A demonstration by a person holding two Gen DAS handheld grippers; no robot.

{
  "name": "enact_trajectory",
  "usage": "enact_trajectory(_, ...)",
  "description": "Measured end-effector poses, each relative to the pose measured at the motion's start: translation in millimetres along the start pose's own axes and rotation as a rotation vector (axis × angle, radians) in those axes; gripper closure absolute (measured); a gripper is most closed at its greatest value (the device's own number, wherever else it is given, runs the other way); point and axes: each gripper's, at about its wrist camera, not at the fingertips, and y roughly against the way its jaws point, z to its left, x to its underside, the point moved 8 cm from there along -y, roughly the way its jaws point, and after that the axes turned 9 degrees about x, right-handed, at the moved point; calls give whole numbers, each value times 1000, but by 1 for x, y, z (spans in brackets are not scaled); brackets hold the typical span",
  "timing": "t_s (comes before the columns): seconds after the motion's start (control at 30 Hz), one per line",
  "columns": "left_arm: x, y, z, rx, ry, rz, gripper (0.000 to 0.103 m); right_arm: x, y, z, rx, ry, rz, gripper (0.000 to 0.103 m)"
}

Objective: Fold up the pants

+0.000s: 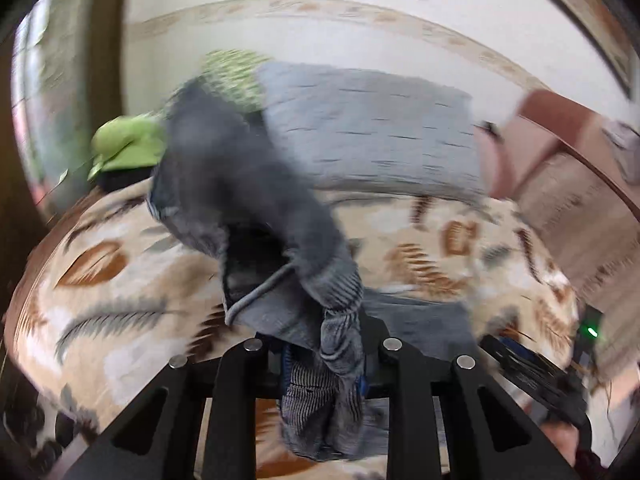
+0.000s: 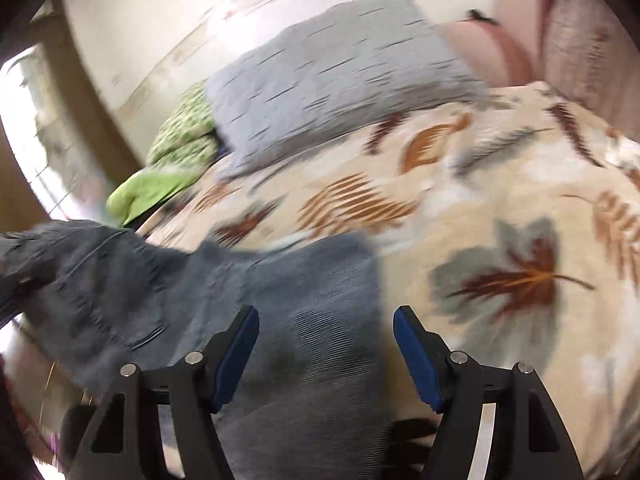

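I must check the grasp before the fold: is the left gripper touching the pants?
Touching. The left wrist view shows the left gripper with its jaws closed on a bunched part of the grey pants, which hang from them.

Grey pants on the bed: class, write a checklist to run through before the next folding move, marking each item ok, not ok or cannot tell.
1. Left gripper clamped on the grey pants: ok, fabric bunched between its fingers.
2. Right gripper open: ok, blue pads apart.
3. Right gripper holding fabric: not ok, pants lie beneath, ungripped.
4. Pants lying flat: not ok, lifted and twisted.
5. Leaf-print blanket bare beside the pants: ok.
6. Seams aligned: cannot tell, pictures blurred.
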Motion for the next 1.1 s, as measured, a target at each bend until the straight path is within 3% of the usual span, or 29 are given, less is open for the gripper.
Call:
enact_trajectory(0.13,12,-15,-55,126,-91,65,78,-14,7,-34,46,-71,-36,30)
enact_trajectory(0.27,52,-54,-106,288,-169,211,78,-25,11,-66,65,-166,-54,30)
enact_trajectory(0.37,82,-75,-123,317,-207,336,78,-31,15,-92,81,-257,-66,30)
enact_trajectory(0.43,83,-72,-121,331,-195,343,78,-36,21,-107,100,-310,-88,30)
enact_trajectory(0.5,66,-56,-114,332,-200,282,67,-42,27,-116,106,-345,-118,30)
enact_trajectory(0.53,59,-50,-109,324,-204,249,62,-43,29,-117,102,-352,-128,30)
enact_trajectory(0.6,39,-34,-93,253,-218,152,36,-47,31,-112,77,-345,-142,30)
enact_trajectory(0.63,33,-31,-85,211,-223,129,33,-49,32,-102,53,-318,-145,30)
enact_trajectory(0.73,32,-35,-48,78,-218,141,33,-50,25,-59,-40,-191,-110,30)
enact_trajectory(0.87,69,-75,-8,-141,-267,318,33,-33,19,8,-104,60,-80,30)
enact_trajectory(0.93,90,-86,-1,-158,-259,375,33,-14,5,31,-141,134,-1,35)
enact_trajectory(0.97,95,-90,0,-161,-257,374,33,-2,-5,37,-142,159,56,41)
enact_trajectory(1.03,97,-89,0,-159,-264,350,32,25,-33,38,-111,192,201,45)
enact_trajectory(1.1,102,-96,3,-140,-249,376,32,34,-46,32,-104,186,232,46)
